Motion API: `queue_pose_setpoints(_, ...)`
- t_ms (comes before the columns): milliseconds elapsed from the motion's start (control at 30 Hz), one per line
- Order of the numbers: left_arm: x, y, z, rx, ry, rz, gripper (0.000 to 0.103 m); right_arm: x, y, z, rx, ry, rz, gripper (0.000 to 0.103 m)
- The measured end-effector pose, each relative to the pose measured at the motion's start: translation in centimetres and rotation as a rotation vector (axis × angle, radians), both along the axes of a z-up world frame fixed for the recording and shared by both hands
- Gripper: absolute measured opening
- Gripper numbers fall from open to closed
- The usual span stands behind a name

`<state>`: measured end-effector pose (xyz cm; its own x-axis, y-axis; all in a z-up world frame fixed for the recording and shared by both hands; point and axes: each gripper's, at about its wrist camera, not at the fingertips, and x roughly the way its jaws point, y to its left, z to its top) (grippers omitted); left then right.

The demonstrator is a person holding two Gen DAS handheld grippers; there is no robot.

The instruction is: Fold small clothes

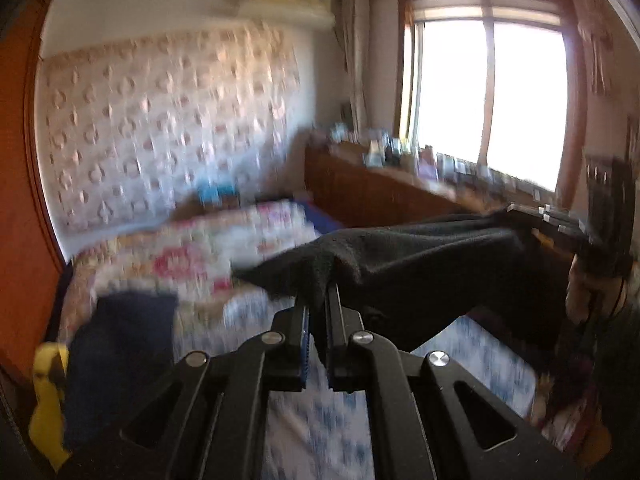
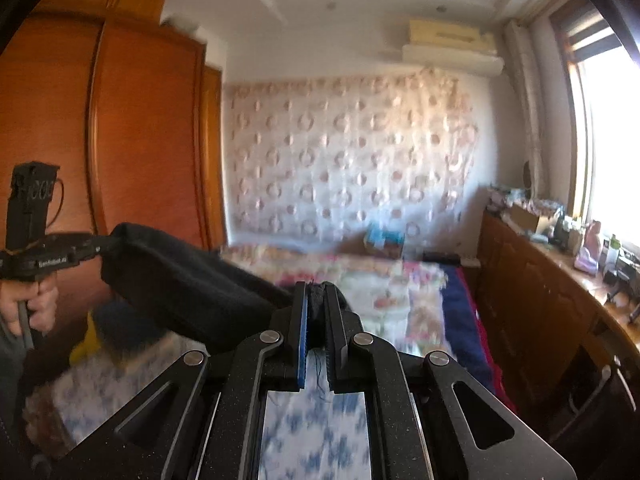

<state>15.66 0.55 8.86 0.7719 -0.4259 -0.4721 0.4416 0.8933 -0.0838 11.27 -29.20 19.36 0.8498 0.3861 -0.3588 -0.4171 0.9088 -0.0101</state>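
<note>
Black garment [image 1: 420, 256] hangs stretched in the air between both tongs, above the bed [image 1: 192, 256]. Left tongs [image 1: 318, 304] are clamped tight on one corner of it, right tongs [image 2: 316, 304] clamped tight on the opposite corner. Background is motion-blurred.

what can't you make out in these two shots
- What kind of piece the black garment is: it hangs bunched between the left gripper and right gripper, in both views.
- Bedspread pattern: motion blur, both views.
- Items on the window counter: too small, blurred.
</note>
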Motion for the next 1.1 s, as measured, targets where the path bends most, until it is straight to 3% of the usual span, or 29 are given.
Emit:
queue_pose_setpoints(100,-1.9,-0.3,-5.8,-0.013,0.117,-0.042,0.003,-2.6,-0.4,-5.4,-0.022,0.102,0.031,0.004)
queue_pose_setpoints(267,-3.0,-1.7,-11.5,0.007,0.24,-0.075,0.003,-5.1,-0.6,-11.9,-0.027,0.25,0.047,0.004)
queue_pose_setpoints(400,-3.0,-2.3,-11.5,-0.012,0.249,-0.074,0.003,-4.5,-0.8,-13.5,-0.031,0.296,0.049,0.004)
queue_pose_setpoints(567,-0.8,-0.8,-11.2,-0.041,0.254,-0.051,0.004,-3.4,-0.3,-13.1,-0.033,0.283,0.056,0.004)
queue_pose_setpoints(833,6.0,-0.6,-10.5,-0.063,0.269,-0.008,0.005,4.2,0.4,-12.6,-0.02,0.274,0.037,0.004)
queue_pose_setpoints(1100,12.4,-0.7,-10.9,-0.076,0.281,0.026,0.006,13.6,0.1,-14.6,0.005,0.342,0.005,0.004)
